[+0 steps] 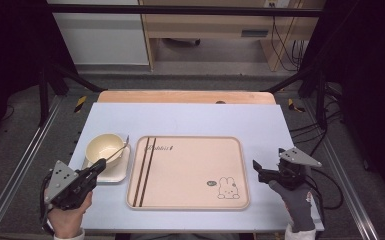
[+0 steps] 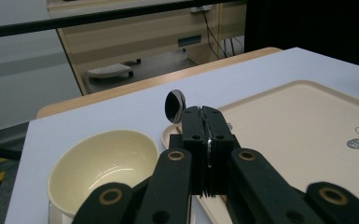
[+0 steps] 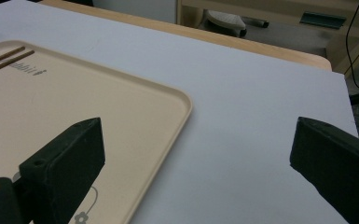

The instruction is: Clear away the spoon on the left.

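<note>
Leftmost, a spoon is clamped in the left gripper beside the bowl; the right gripper hangs spread over bare table.

At the left, the left gripper (image 1: 99, 165) has its jaws pressed together on the spoon (image 2: 175, 105), whose long axis runs away from the hand, its round head pointing up and outward past the cream bowl (image 1: 104, 147) on a white plate (image 1: 114, 173). Further right lies the beige tray (image 1: 190, 200) with its rabbit drawing (image 1: 228, 188). Rightmost, the right gripper (image 1: 256, 167) holds its jaws wide apart, gripping nothing, just off the tray's edge above the pale blue table (image 1: 190, 120).
</note>
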The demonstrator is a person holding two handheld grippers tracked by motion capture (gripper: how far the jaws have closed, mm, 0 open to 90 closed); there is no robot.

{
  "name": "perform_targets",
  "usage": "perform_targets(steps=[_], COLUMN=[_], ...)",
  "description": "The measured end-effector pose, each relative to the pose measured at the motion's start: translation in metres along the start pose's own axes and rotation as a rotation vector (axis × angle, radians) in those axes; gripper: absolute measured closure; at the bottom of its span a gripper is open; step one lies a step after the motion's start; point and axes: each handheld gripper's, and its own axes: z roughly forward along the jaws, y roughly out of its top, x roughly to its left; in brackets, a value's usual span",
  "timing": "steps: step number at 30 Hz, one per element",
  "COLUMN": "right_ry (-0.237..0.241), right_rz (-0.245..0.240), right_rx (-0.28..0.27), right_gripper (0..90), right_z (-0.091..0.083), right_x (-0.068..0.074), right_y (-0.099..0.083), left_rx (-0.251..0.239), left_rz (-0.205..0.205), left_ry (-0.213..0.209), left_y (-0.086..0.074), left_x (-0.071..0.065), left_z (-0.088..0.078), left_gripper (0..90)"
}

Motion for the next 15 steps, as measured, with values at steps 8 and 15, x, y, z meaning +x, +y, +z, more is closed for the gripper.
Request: perform_targets(steps=[8,15], right_ry=[0.001,-0.001], right_rz=[-0.004,-0.002], right_rx=[0.002,0.002], right_gripper=[3.3,3.3], right_z=[0.0,0.0], right_x=[0.0,0.0], right_y=[0.0,0.0], left_rx=[0.017,0.053], left_rz=[0.029,0.072], left_ry=[-0.035,-0.052], left_y=[0.003,0.007], left_x=[-0.012,-0.02], left_z=[0.009,0.022], left_gripper=[88.9,88.9])
